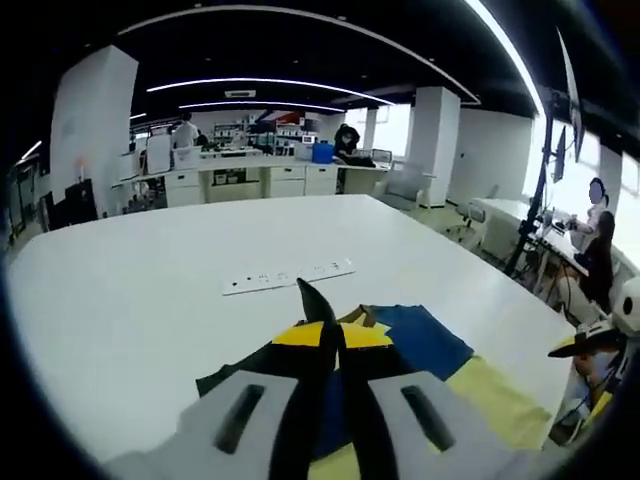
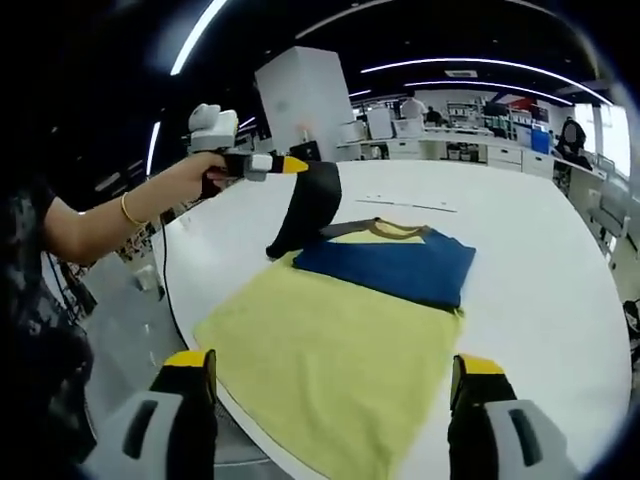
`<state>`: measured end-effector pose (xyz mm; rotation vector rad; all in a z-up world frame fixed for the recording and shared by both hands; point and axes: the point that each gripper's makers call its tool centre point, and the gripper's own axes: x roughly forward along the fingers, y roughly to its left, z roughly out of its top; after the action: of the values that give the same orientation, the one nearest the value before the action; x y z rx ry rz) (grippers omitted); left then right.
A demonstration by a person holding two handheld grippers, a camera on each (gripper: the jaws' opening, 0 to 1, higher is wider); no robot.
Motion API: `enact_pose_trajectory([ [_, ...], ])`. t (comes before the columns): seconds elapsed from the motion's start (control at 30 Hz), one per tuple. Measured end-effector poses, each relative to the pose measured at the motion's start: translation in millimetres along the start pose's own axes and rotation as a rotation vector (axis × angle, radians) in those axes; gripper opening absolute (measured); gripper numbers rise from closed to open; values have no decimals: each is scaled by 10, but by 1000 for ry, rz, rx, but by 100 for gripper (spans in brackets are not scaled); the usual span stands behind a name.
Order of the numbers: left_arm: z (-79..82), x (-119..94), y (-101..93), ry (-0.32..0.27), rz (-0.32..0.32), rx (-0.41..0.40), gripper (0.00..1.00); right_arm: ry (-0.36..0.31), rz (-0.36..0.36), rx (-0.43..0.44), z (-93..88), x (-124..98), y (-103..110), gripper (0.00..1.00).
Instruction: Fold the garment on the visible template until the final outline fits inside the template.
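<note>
Shirt is blue on the body with a yellow neck area, a brownish collar band and one dark sleeve. In the right gripper view it lies flat on a yellow-green mat, taking up the mat's 12 o'clock end, and the mat sits on a big white table with its near edge hanging over the table's rim around 7 o'clock.

That dark sleeve is lifted clear off the table: the left gripper, held in a person's hand coming in from 9 o'clock, has it pinched at the cuff end, so the fabric hangs down from the yellow tips to the shirt's shoulder. In the left gripper view the same left gripper has its black jaws closed to a narrow slit on dark cloth, with the blue and yellow of the shirt spread just beyond toward 3 o'clock.

The right gripper is spread wide, fingers at 7 and 5 o'clock, nothing between them. It hangs over the bare near part of the mat, well short of the shirt, which sits up at 12 from it.

A white power strip lies further back on the table.
</note>
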<state>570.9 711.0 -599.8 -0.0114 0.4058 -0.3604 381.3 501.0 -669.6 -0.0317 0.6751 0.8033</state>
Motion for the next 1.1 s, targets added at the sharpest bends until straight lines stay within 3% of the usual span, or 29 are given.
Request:
enact_pose_trajectory([
  [0.27,-21,206,-221,12,-40,2,1,-13,-41,28,6,-85,-123,98],
  [0.9,-52,480,-625,26,-105,-35,1,6,-50,71,-158,-63,-128,98],
  [1.1,-25,558,-807,26,-137,-15,1,8,-47,84,-193,-50,-114,98],
])
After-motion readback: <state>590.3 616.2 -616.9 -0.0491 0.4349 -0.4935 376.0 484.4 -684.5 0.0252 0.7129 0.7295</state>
